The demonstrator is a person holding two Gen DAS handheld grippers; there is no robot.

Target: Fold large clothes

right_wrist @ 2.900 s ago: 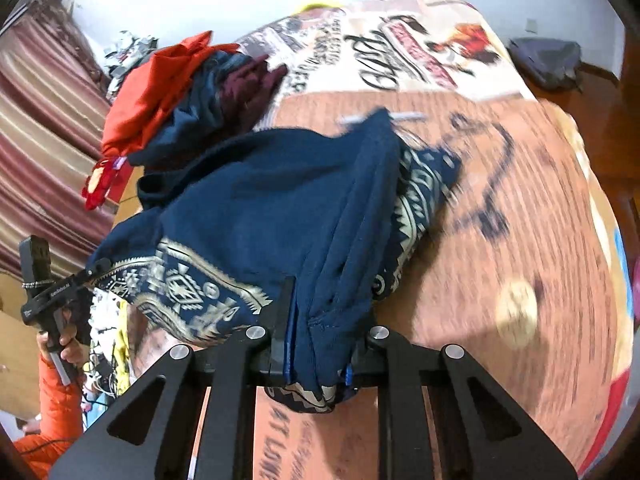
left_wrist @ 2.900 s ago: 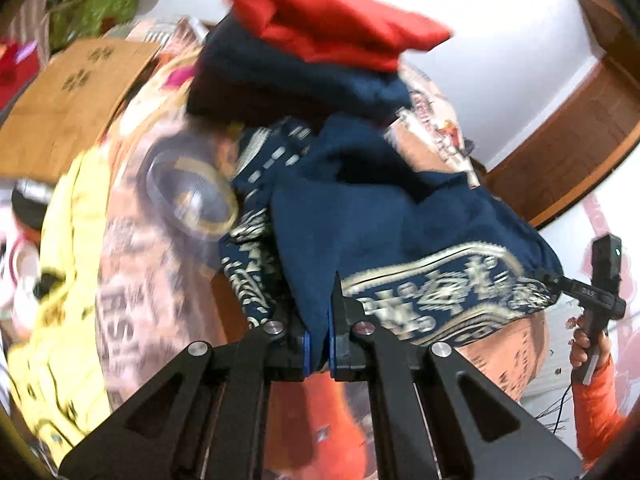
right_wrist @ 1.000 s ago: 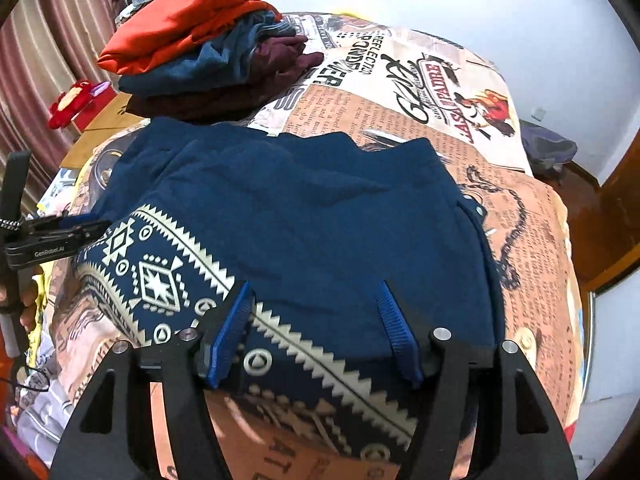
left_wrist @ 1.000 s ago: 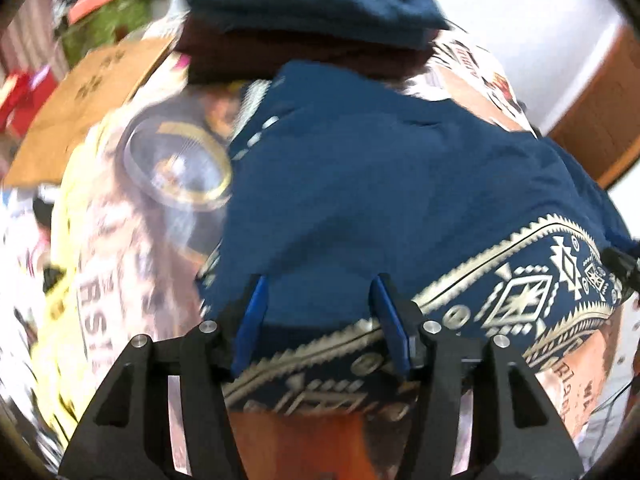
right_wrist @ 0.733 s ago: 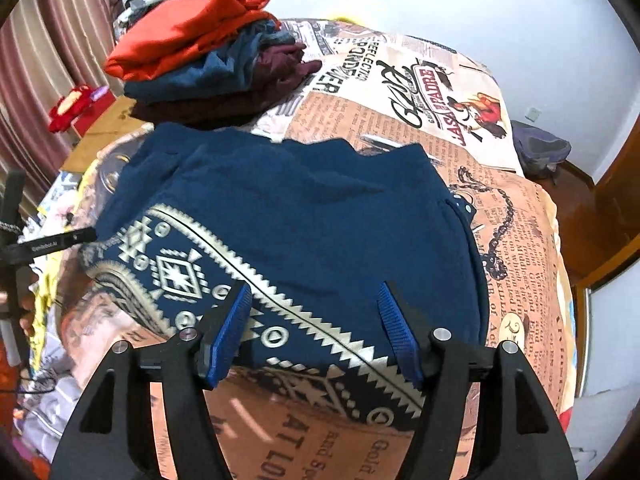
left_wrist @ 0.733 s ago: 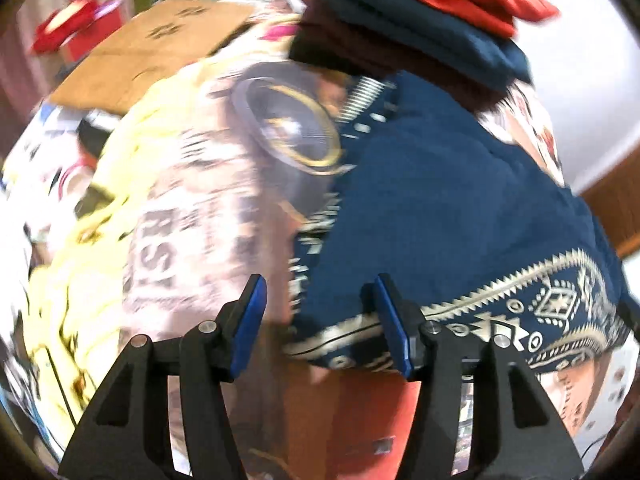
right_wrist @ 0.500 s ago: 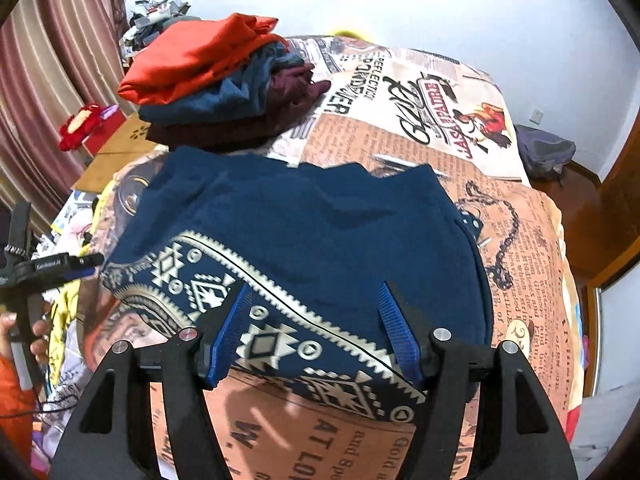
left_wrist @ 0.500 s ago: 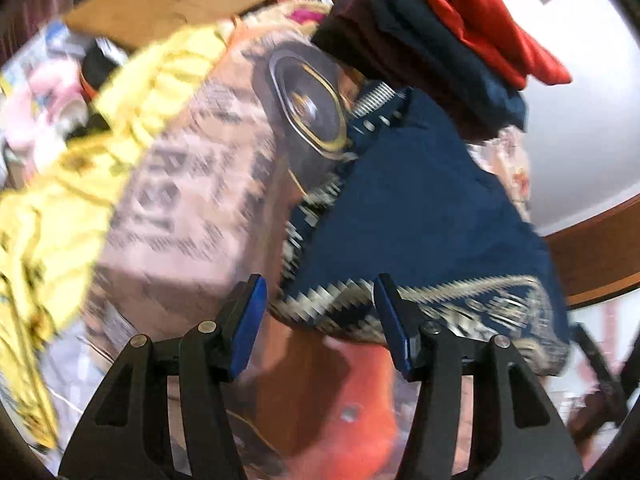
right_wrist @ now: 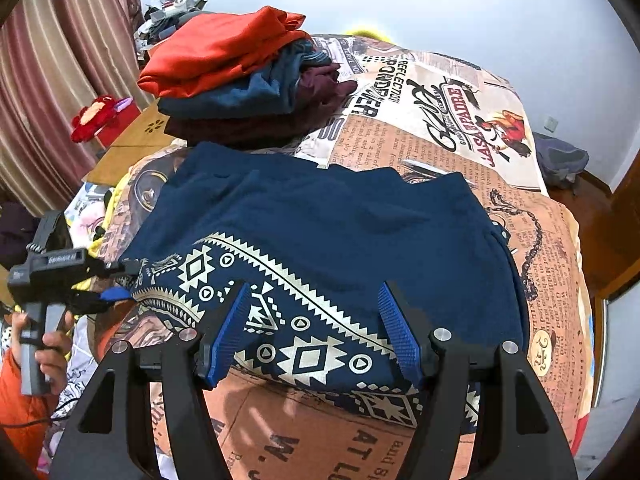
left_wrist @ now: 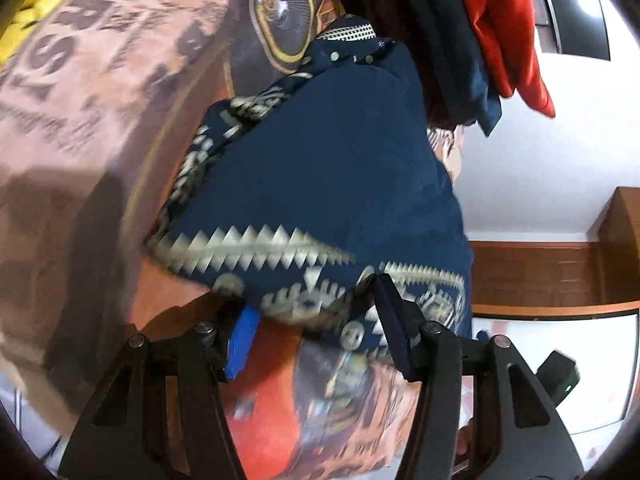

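Navy garment: 1, patterned hem, folded flat on printed bedspread | stack: 3 folded clothes behind it, orange top | left gripper: jaws apart, hem corner between the pads, grip unclear | right gripper: jaws apart, empty, above hem | hand: 1 visible
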